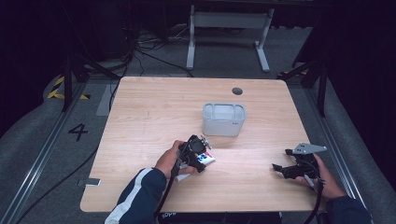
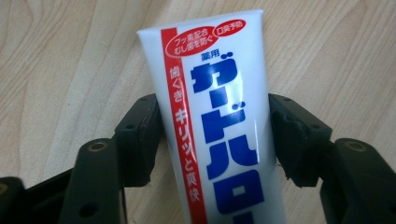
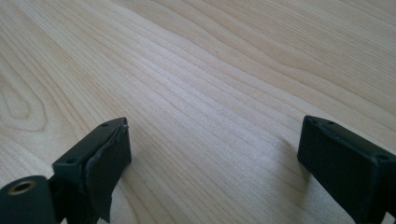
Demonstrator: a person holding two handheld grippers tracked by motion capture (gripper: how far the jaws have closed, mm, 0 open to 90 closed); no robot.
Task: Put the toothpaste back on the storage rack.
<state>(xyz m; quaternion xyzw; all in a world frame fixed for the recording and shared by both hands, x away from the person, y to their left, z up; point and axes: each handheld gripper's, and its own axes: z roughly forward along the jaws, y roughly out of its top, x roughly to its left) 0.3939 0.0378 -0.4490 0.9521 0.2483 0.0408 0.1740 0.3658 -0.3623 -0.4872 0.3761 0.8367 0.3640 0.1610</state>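
Left gripper (image 2: 212, 135) clamps a white toothpaste tube (image 2: 212, 116) with red stripe and blue lettering, near the table's (image 1: 140, 116) front edge, left of centre. Right gripper (image 3: 212, 154) jaws wide apart over bare wood. High view adds a grey bin (image 1: 223, 119) mid-table.

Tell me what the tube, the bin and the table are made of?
The tube looks like soft glossy plastic: light streaks shine on its printed white skin. The bin seems matte grey plastic, with smooth rounded corners, though I can't be sure. The table shows pale wood grain, maybe a printed laminate.
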